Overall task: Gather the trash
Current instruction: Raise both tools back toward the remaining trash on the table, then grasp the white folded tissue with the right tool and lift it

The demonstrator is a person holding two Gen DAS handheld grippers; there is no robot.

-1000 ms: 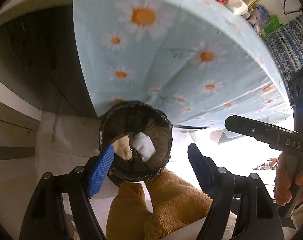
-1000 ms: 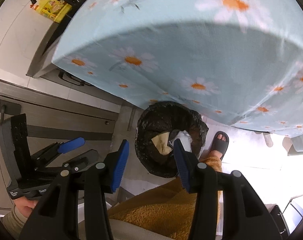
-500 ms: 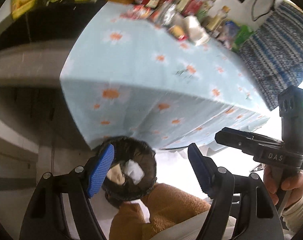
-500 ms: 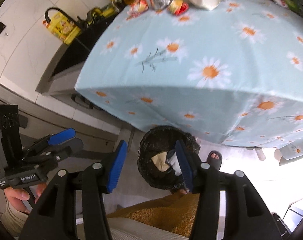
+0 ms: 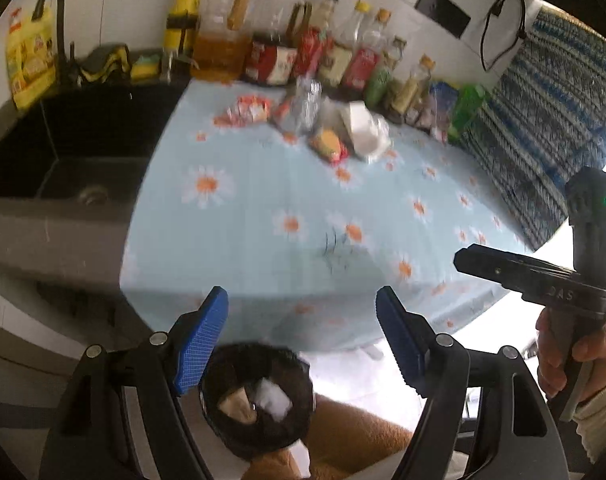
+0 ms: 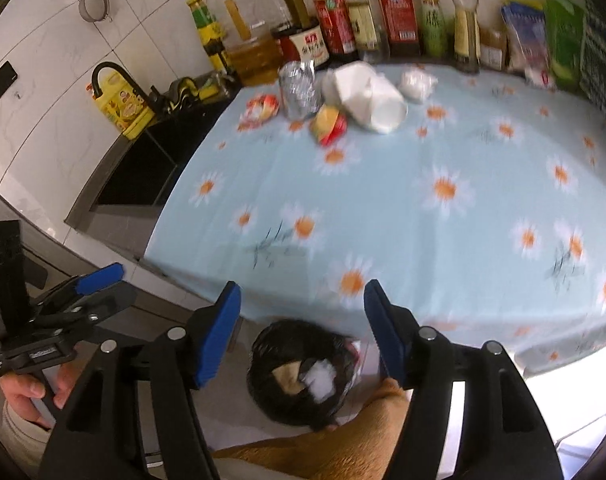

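A black-lined trash bin (image 5: 259, 396) (image 6: 299, 376) stands on the floor below the table's near edge, holding brown paper and a white wad. Trash lies at the far side of the daisy tablecloth (image 6: 383, 208): a white paper cup (image 6: 371, 100), a crumpled silver foil bag (image 6: 301, 88), a red-yellow wrapper (image 6: 329, 124), a red-white wrapper (image 6: 261, 108) and a white wad (image 6: 417, 84). My left gripper (image 5: 303, 340) is open and empty above the bin. My right gripper (image 6: 303, 328) is open and empty too, beside it.
Bottles and sauce jars (image 6: 363, 16) line the wall behind the trash. A black sink (image 5: 75, 152) with a faucet sits left of the table. A blue patterned cloth (image 5: 543, 120) hangs at the right. The person's orange-clad leg (image 6: 343, 448) is below.
Both grippers have swung up from looking down at the bin to facing the tabletop. The trash on the table and the bottles have come into view. Both stay open.
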